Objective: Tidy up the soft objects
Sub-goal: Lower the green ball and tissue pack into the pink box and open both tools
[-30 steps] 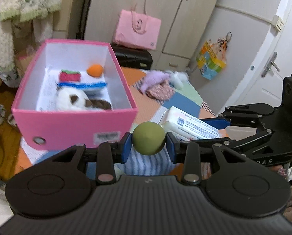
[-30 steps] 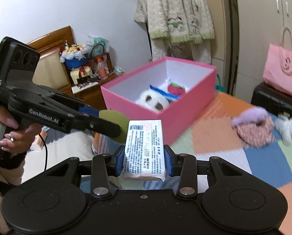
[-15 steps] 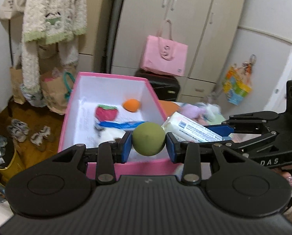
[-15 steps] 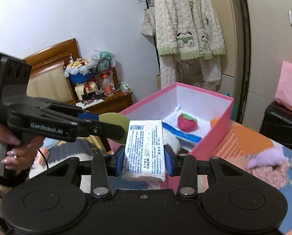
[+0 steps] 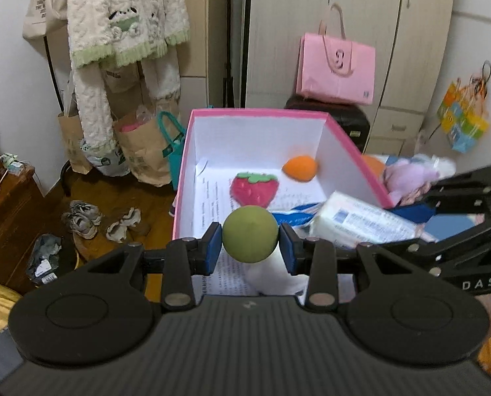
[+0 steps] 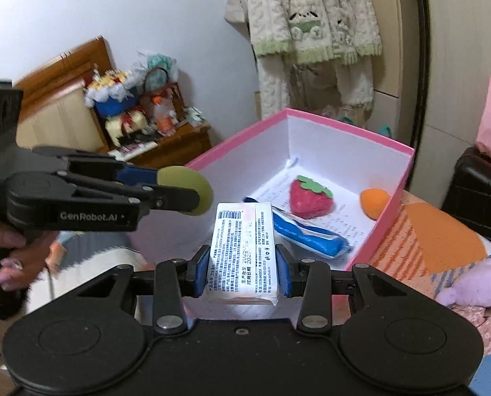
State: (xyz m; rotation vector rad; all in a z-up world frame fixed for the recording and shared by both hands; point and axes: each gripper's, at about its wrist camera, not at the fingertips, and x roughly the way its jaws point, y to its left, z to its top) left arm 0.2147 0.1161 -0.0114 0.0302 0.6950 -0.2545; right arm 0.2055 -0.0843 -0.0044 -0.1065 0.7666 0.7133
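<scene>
The left gripper (image 5: 250, 242) is clamping a green ball (image 5: 249, 233) between its blue pads, jaws standing only partly apart, while the right gripper (image 6: 242, 274) is pinching a white tissue pack (image 6: 242, 252) across its narrow width; both loads are hanging over the near end of the pink box (image 5: 261, 112), which is sitting on a patchwork cover (image 6: 440, 231); inside it a strawberry plush (image 5: 253, 188), an orange plush (image 5: 299, 168) and a blue packet (image 6: 311, 234) are already lying on printed paper; a purple plush (image 6: 476, 283) is waiting outside, beside the box

The two tools are crowding the same opening, so a knock between them is looking like the likeliest trouble, jolting either grip; the ball is round and springy, so if it is let go from high up it is probably bouncing off the paper and over the rim; the pack is jutting well forward of the pads, so its end may be catching the near wall and twisting out of the pinch; a shove on that wall is also risking sliding the light box
</scene>
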